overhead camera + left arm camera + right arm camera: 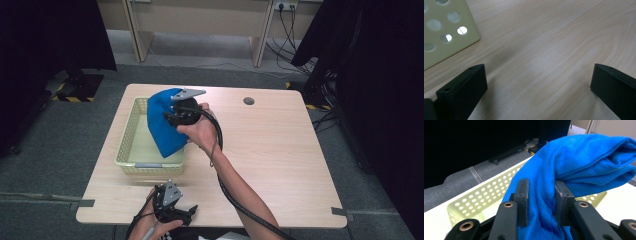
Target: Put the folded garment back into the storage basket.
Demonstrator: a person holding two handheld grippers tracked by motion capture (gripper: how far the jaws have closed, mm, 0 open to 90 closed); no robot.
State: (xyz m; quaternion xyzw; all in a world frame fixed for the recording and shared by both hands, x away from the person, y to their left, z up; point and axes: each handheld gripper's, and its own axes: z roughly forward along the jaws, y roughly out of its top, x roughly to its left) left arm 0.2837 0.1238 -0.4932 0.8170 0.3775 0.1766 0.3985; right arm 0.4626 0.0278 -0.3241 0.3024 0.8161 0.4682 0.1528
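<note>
Even overhead light falls on the table, with soft, short shadows. The room's edges sink into black. The basket looks blurred up close.

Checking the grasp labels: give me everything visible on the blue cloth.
The blue cloth is a soft, knit-looking fabric in plain bright blue, folded over itself in thick layers with rounded fold edges. The right gripper is shut on a bunched part of it, both pads pressing the fabric. In the high view it hangs over the right side of the pale yellow perforated basket, its lower point drooping toward the basket's near right corner. Whether it touches the basket cannot be told.
</note>
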